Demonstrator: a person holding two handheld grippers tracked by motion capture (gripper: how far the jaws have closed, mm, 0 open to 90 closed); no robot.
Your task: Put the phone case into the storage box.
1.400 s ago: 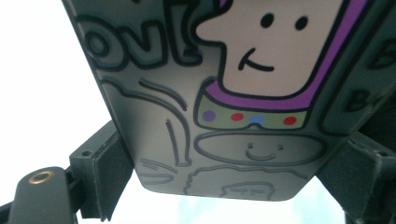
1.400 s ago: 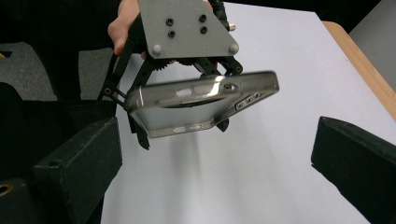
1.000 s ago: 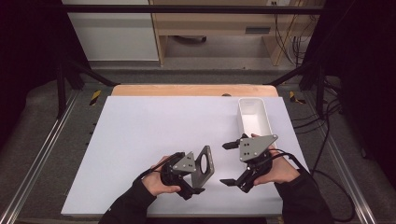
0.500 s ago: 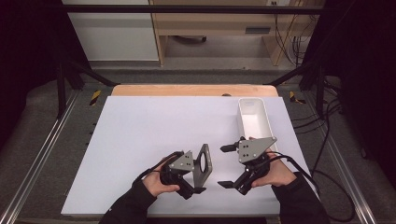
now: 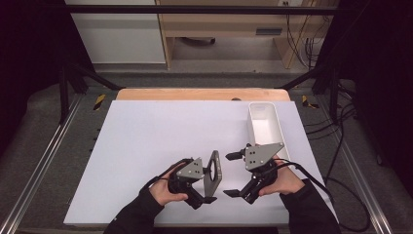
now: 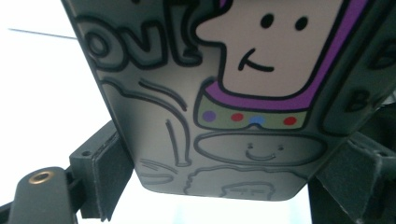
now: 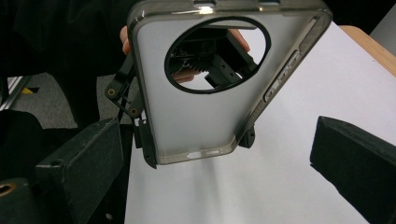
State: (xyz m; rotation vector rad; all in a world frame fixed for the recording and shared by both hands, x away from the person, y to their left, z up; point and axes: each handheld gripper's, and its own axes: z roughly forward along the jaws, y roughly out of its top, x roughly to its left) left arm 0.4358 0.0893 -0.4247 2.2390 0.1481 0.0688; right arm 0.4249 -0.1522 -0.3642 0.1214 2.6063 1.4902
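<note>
Matte white table, left fingers pinching translucent phone case, right fingers spread

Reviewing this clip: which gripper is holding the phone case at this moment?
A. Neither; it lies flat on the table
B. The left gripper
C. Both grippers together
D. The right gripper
B. The left gripper is clamped on the phone case, which stands on edge above the white table, while the right gripper sits apart from it with its jaws spread open.

Open table left (bin right)
</note>
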